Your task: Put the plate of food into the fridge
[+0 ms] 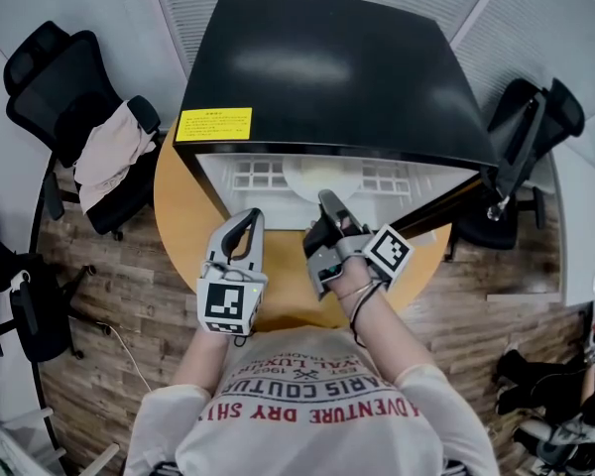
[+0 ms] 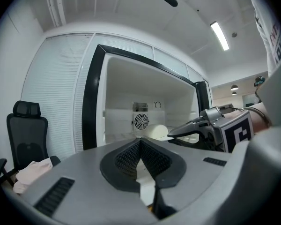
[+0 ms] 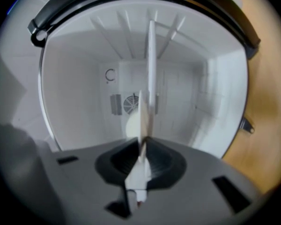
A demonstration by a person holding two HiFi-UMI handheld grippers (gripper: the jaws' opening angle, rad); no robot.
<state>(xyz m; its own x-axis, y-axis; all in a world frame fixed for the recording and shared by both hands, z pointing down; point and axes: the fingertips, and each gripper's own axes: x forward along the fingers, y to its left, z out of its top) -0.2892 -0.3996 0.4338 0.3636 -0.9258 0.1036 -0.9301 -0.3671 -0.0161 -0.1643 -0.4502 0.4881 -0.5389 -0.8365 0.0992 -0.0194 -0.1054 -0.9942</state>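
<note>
A black mini fridge (image 1: 327, 67) stands open on a round wooden table (image 1: 178, 201). A white plate (image 1: 322, 178) with a pale mound of food (image 2: 159, 131) rests on the fridge's shelf. My right gripper (image 1: 327, 203) reaches into the opening. In the rolled right gripper view the plate's rim (image 3: 143, 111) runs edge-on between the tips of the right gripper (image 3: 143, 143), which stands narrowly open around it. The food (image 3: 131, 125) bulges beside the rim. My left gripper (image 1: 243, 224) hovers over the table before the fridge. In its own view the left gripper (image 2: 140, 140) is shut and empty.
The fridge door (image 1: 456, 201) swings out to the right. A yellow label (image 1: 213, 124) marks the fridge's top left corner. A fan grille (image 2: 141, 121) sits in the back wall. Black office chairs (image 1: 74, 107) (image 1: 531, 127) flank the table; the left one carries a pale garment (image 1: 109, 152).
</note>
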